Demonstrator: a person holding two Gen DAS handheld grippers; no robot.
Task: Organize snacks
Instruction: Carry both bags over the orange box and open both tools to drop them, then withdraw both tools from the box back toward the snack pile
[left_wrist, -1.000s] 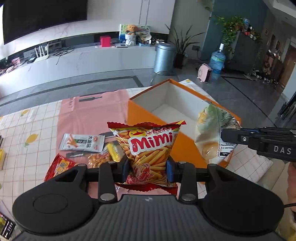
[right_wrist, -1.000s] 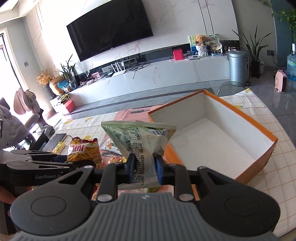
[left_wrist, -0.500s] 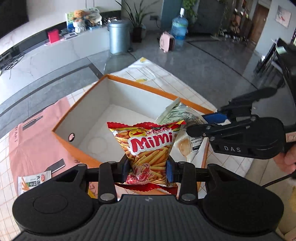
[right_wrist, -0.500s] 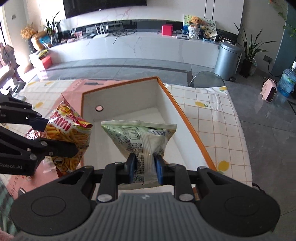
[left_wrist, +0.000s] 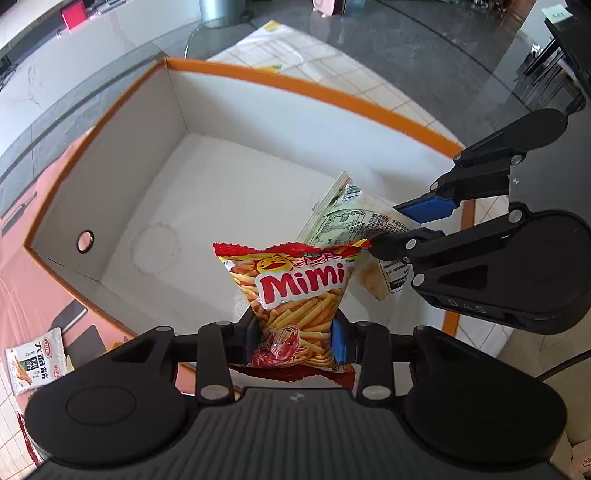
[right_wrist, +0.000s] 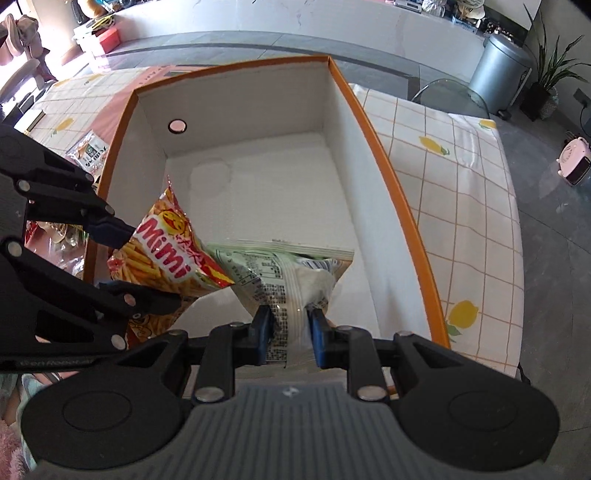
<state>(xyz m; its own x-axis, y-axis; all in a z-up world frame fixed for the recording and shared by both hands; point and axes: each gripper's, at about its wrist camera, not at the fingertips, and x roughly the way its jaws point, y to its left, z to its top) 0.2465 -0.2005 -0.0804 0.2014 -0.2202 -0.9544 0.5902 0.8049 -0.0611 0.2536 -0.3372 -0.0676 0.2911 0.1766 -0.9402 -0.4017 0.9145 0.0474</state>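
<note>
Left gripper (left_wrist: 295, 341) clamps the red-and-yellow Mimi snack bag (left_wrist: 295, 291); right gripper (right_wrist: 290, 338) clamps the pale green-white snack bag (right_wrist: 291, 275), both above the orange-rimmed white cardboard box (right_wrist: 384, 166).

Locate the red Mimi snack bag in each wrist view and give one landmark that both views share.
Left wrist view: the Mimi bag sits at lower centre, clamped in the left gripper, over the box.
Right wrist view: the same bag is at mid-left, tilted, beside the green-and-white bag.
Shared landmark: the round hole in the wall of the orange-rimmed box.
</note>
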